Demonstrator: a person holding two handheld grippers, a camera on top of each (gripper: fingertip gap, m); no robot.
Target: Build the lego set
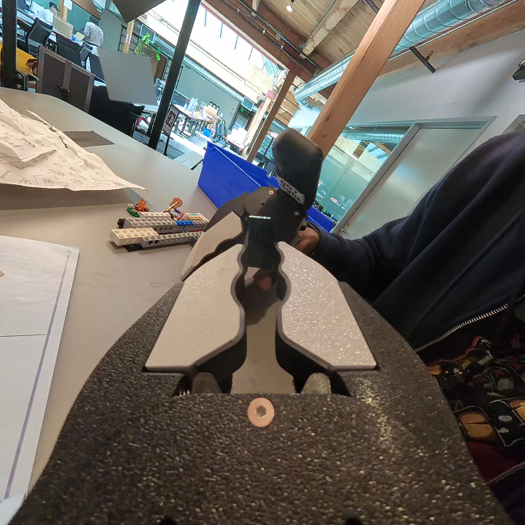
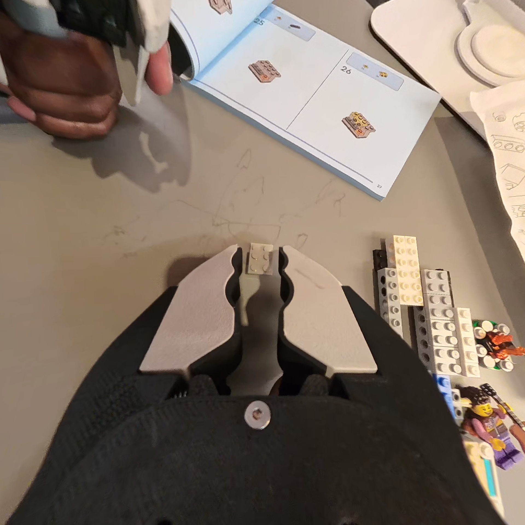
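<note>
a small light grey studded plate (image 2: 260, 259) lies flat on the beige, scribble-marked desk (image 2: 142, 227), between the right claw's (image 2: 259, 257) parted tips, a gap showing on both sides. the left claw (image 1: 260, 255) is clenched on a black studded piece (image 1: 260, 241). at three o'clock sits a grey and white brick assembly (image 2: 426, 312); at one o'clock an open instruction booklet (image 2: 312, 99). beyond: timber beams, glass doors.

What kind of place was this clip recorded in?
Probably an open-plan workshop or office loft: exposed timber beams and a silver duct overhead, rows of desks behind. The grey table holds toy bricks and an open building booklet.
</note>
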